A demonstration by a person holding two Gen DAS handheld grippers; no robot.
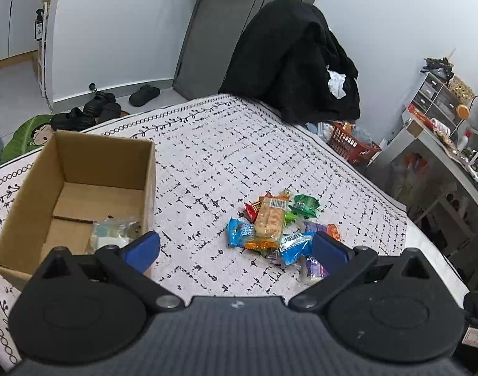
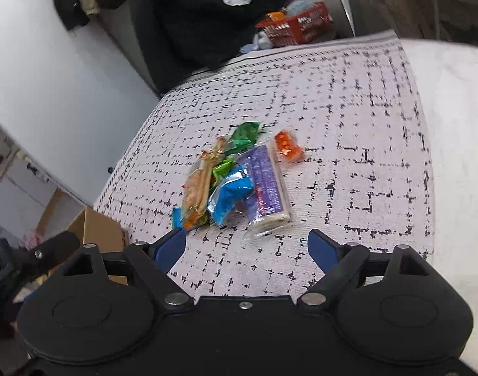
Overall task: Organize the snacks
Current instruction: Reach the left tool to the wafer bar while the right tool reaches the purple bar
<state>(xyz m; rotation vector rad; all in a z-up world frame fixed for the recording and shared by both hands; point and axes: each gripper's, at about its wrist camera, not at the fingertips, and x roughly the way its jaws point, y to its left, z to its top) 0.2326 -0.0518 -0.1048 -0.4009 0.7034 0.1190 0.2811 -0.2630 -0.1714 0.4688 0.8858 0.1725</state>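
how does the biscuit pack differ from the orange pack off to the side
The biscuit pack is long, clear and lies on top of the pile; the orange pack is short, squarish and lies alone on the cloth, apart from the pile. Both are sealed snacks still outside the box.

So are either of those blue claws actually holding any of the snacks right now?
No. The left gripper and the right gripper are both open with nothing between their fingers; the snack pile lies on the tablecloth.
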